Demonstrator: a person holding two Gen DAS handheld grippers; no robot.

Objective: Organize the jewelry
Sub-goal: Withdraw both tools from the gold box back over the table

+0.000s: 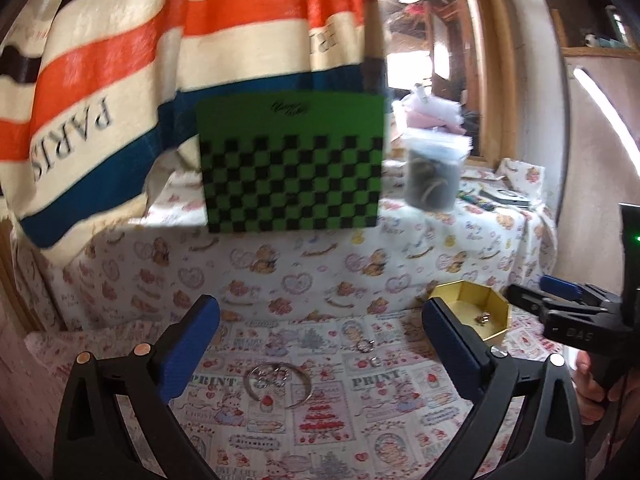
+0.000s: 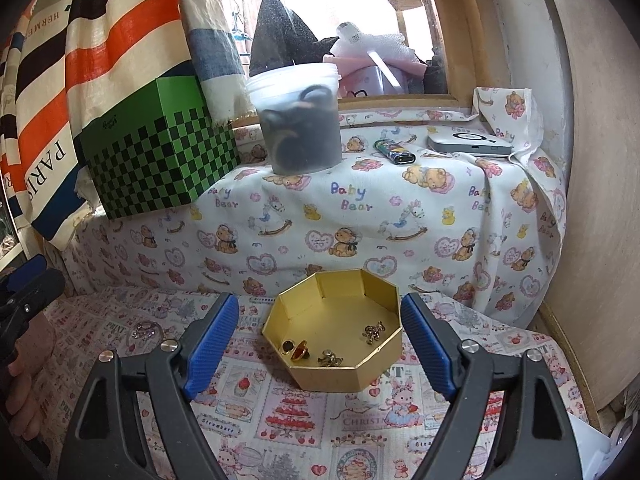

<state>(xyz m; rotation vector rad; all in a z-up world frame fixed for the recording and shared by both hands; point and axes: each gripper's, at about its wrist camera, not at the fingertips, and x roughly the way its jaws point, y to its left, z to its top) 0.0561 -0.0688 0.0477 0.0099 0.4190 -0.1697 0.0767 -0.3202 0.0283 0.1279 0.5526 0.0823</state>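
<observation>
Fingers: left gripper (image 1: 320, 354) apart, right gripper (image 2: 320, 346) apart, empty | curtain (image 1: 96, 120) "PARIS" | cloth (image 2: 352, 196) "Baby Bear"

green checkered box (image 1: 290, 164) motion-blurred, gold tray (image 1: 472, 312) partly behind jaws, small rings (image 1: 366, 346) indistinct

The right gripper (image 2: 320, 340) has its jaws wide apart, with nothing pressed between them. Just ahead of it, a gold octagonal tray (image 2: 340, 378) sits on the printed surface (image 2: 320, 432) and holds small gold jewelry pieces (image 2: 330, 358). Far ahead stands a plastic tub (image 2: 298, 120).
</observation>
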